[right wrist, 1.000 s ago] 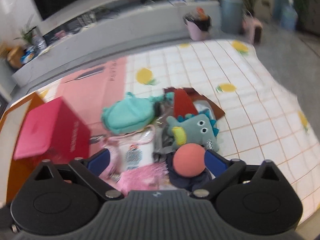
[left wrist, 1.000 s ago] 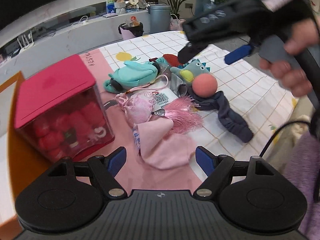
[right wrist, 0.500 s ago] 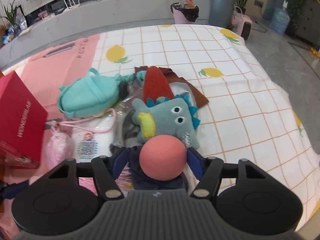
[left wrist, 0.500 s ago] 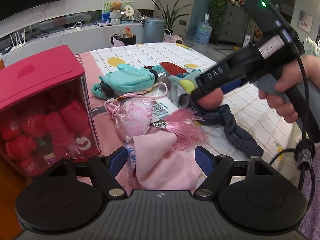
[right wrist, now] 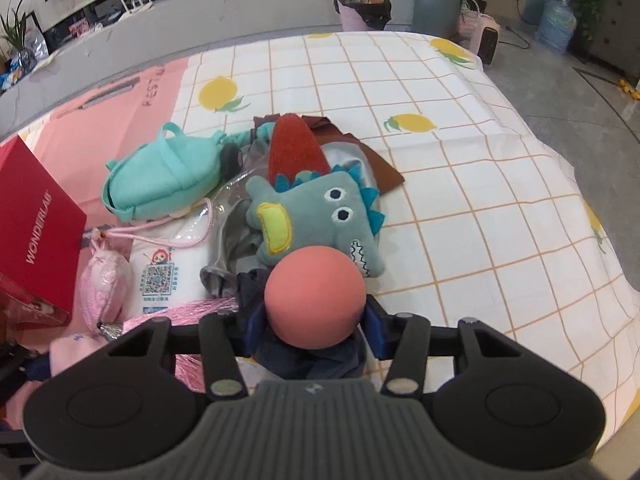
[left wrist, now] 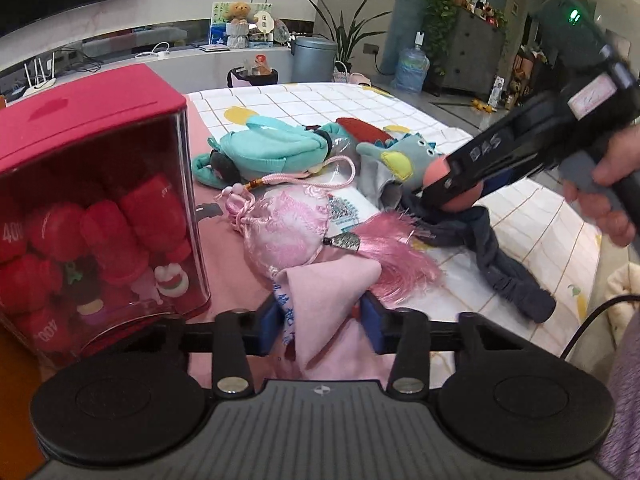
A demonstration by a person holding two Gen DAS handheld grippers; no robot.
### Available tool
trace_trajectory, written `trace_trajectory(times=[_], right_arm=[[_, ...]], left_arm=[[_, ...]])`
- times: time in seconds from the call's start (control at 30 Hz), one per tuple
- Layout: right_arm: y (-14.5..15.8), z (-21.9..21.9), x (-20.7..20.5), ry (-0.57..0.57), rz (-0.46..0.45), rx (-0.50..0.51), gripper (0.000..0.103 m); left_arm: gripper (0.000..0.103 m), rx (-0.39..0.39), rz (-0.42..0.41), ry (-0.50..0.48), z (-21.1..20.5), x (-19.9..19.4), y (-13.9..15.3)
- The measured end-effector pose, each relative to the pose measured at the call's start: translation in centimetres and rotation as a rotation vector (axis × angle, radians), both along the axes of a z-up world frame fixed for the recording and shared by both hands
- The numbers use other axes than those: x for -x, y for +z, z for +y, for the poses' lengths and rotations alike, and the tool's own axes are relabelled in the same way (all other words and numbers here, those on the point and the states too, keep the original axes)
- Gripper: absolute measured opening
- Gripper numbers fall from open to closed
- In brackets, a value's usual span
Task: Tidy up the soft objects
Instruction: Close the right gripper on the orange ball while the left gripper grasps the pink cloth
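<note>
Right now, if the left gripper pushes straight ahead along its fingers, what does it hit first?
The folded pink cloth: it already lies between the left gripper fingers. Beyond it sit the pink embroidered pouch and its tassel, likely next, though depth is hard to judge.

Matt smooth coral ball (right wrist: 315, 297); fleecy teal monster plush (right wrist: 316, 222); glossy clear-plastic red box (left wrist: 96, 216).

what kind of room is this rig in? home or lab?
Likely a home living room, or a staged one: a long TV counter holding a teddy bear, potted plants, a water jug, and a lemon-print tablecloth on the work table.
</note>
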State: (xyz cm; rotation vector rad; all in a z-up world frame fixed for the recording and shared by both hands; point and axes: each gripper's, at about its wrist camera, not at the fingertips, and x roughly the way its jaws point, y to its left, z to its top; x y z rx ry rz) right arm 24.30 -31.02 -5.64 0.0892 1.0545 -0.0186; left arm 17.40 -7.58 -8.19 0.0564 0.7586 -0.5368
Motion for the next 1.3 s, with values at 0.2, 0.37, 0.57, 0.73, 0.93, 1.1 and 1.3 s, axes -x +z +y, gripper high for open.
trace_trajectory(times=[0.2, 0.37, 0.57, 0.73, 0.93, 1.1, 1.3], right_arm=[[0.6, -0.9, 0.9, -0.032, -0.017, 0.003, 0.05], [1.2, -1.4, 1.8, -0.079, -0.037, 0.009, 0.05], [2.2, -1.5, 3.1, -0.084, -0.082, -0.015, 0.05], [2.7, -2.1, 4.0, -0.121, -0.098, -0.022, 0.05], [3.8, -2.4, 5.2, -0.143, -0.149, -0.064, 0.05], [4.8, -2.1, 6.1, -0.14, -0.192, -0.071, 0.05], [6.3, -1.0, 7.5, -0.142, -0.243, -0.054, 0.05]], left_arm=[[0.013, -0.001, 0.006, -0.002, 0.3, -0.1, -0.3], [0.006, -0.003, 0.014, 0.016, 0.6, 0.2, -0.4], [0.006, 0.013, 0.025, 0.064, 1.2, 0.7, -0.2], [0.006, 0.03, 0.025, 0.095, 1.7, 1.1, 0.4], [0.006, 0.024, -0.033, 0.074, 1.6, 2.3, 1.9], [0.006, 0.054, -0.072, 0.105, 1.6, 3.4, 3.6], [0.006, 0.029, -0.113, 0.157, 2.0, 4.7, 6.8]])
